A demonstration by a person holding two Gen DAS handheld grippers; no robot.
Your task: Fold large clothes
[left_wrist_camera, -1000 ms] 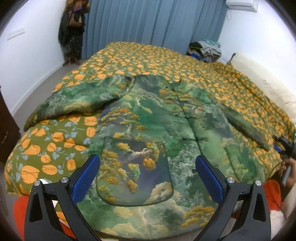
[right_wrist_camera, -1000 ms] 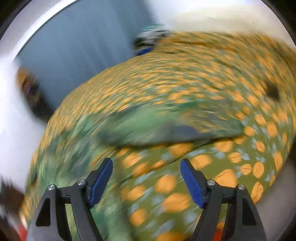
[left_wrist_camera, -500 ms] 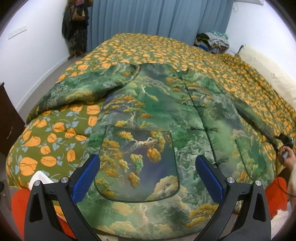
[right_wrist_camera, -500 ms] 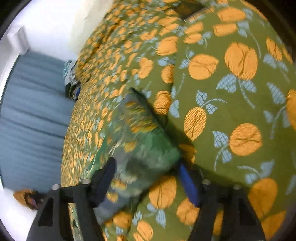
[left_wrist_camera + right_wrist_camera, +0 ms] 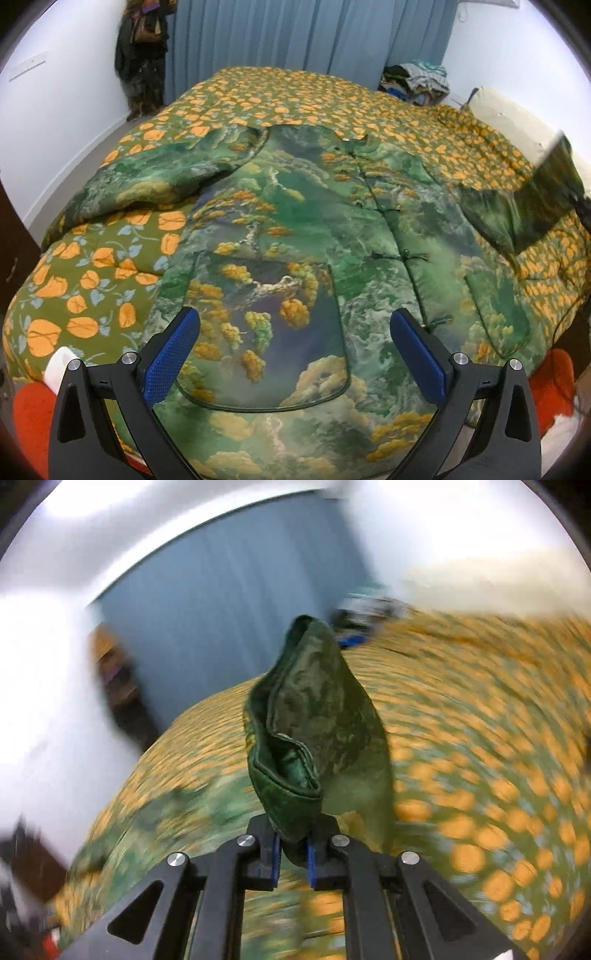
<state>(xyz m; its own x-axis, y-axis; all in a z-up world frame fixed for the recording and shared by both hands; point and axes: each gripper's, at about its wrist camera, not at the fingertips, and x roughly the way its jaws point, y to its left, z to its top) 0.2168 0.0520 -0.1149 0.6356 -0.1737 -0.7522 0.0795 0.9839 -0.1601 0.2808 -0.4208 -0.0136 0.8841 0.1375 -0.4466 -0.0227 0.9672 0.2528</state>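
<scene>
A large green jacket (image 5: 295,236) printed with trees and clouds lies front up on the bed, buttoned down the middle. One sleeve (image 5: 155,181) lies spread out to the left. The other sleeve (image 5: 532,206) is lifted off the bed at the right. In the right wrist view my right gripper (image 5: 293,853) is shut on that sleeve's cuff (image 5: 306,746), which stands up in front of the camera. My left gripper (image 5: 295,354) hangs open above the jacket's hem and pocket (image 5: 266,332), with nothing between its blue pads.
The bed's quilt (image 5: 92,280) is olive with orange flowers. A blue curtain (image 5: 295,37) hangs behind, dark bags (image 5: 142,55) hang at the back left, a pile of clothes (image 5: 413,81) sits at the back right, a pillow (image 5: 509,114) lies at the right.
My right gripper went down to the right sleeve's end, shut on the cuff and lifted it off the bed. The left gripper stayed open over the hem.
</scene>
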